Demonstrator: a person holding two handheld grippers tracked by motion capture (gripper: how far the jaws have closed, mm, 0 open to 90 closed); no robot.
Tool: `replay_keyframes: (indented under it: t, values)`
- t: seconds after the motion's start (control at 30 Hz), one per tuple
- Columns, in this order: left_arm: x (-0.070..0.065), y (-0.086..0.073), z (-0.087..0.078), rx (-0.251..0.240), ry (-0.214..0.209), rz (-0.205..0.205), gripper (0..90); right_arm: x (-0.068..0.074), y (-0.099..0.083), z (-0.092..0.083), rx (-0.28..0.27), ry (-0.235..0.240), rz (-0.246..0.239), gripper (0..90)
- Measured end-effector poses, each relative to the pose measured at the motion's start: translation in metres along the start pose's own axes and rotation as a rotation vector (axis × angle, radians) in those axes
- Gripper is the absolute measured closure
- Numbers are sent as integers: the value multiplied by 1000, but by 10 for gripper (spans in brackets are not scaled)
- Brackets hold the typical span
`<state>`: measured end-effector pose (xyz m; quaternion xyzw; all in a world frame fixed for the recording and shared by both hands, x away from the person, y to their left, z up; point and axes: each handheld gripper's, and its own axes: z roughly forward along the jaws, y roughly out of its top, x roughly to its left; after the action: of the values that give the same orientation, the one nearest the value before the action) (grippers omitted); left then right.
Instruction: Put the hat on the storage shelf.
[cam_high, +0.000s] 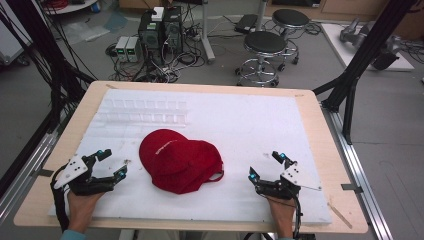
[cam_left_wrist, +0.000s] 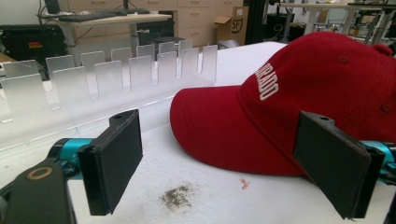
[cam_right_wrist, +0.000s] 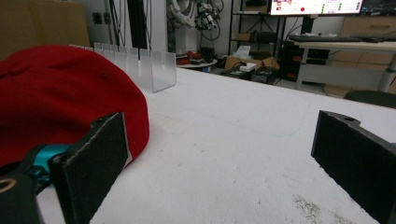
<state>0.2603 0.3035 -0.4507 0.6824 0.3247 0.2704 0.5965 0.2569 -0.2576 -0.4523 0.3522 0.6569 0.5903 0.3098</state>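
The red cap (cam_high: 180, 160) lies in the centre of the high view, a bit below the middle, on the white mat (cam_high: 250, 125). It looks like two caps stacked, but I cannot tell for sure. Its brim points to upper left of the frame, the strap opening to the right.

Left gripper (cam_high: 112, 164) rests at lower left, jaws wide open, nothing between them. Right gripper (cam_high: 267, 165) at lower right is also wide open and empty. Both are near the cap but not touching.

In my judgement the step is approach & grasp. To do it well: bring left gripper low along the mat toward the brim (cam_left_wrist: 205, 126), which in the left gripper view sits centre-right, so one jaw goes under the stiff edge and one over. The crown is soft and would slip. Right gripper should come to the back edge of the cap (cam_right_wrist: 135, 116), w/o pushing it toward the clear acrylic rack (cam_high: 145, 112) in the upper left
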Motion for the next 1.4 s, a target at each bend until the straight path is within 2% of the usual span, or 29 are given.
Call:
replay_keyframes:
  t: [0.17,0.4,0.53,0.73,0.77,0.9,0.93,1.0,1.07,1.13,1.17,1.27,1.3,1.4]
  values:
    - [1,0,0,-1,-3,-10,161,0,0,0,-1,2,4,29]
    - [-1,0,-1,-6,8,12,161,0,0,-1,-13,1,0,29]
    - [0,0,0,-2,6,0,161,-1,0,-1,-21,0,1,29]
    - [-2,-1,-2,-23,10,15,162,1,1,0,5,-10,5,29]
    - [-1,-1,-2,-18,8,12,162,4,5,1,22,7,18,29]
    - [0,0,-2,-16,5,-1,162,15,15,2,8,29,-5,29]
    - [0,0,-2,-15,5,-1,162,23,24,6,13,50,-9,29]
    - [0,0,-2,-15,6,-1,162,27,28,8,16,61,-15,29]
    - [0,0,-2,-16,5,-1,162,40,37,15,32,90,-32,29]
    - [0,-1,-2,-18,6,-3,162,43,39,18,37,105,-35,29]
    - [0,-1,-2,-17,4,-4,162,51,43,23,53,132,-29,29]
    - [0,-1,-2,-17,4,-4,162,58,47,28,65,159,-23,29]
    - [0,-1,-2,-17,3,-5,162,66,50,34,78,191,-31,29]
    - [0,-1,-2,-17,2,-6,162,79,55,43,109,242,-40,29]
